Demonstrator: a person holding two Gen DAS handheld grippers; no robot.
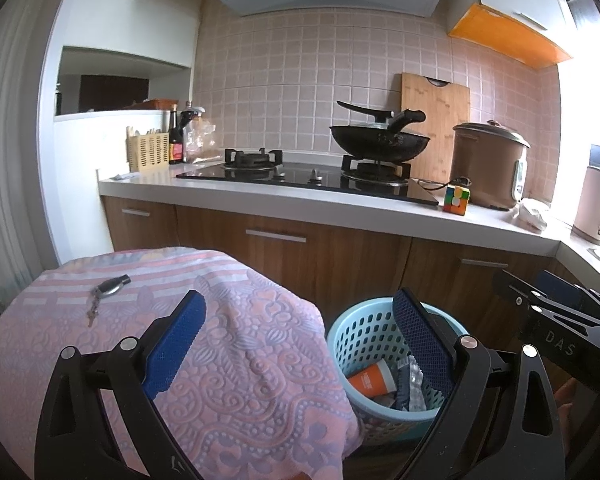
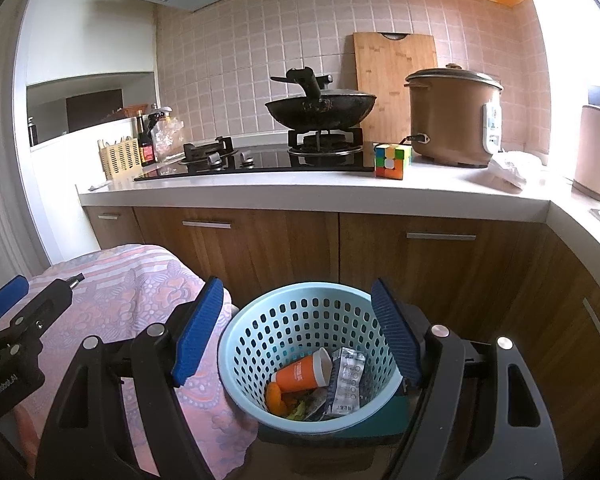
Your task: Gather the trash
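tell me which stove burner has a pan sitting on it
The right burner, nearest the rice cooker, carries the black pan. The left burner is bare.

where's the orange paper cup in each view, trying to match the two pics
Left wrist view: the orange paper cup lies on its side in the blue basket, lower centre-right, partly hidden by a gripper finger.
Right wrist view: the cup lies at lower centre in the basket, fully visible beside a silver wrapper.
Shared landmark: the puzzle cube on the counter.
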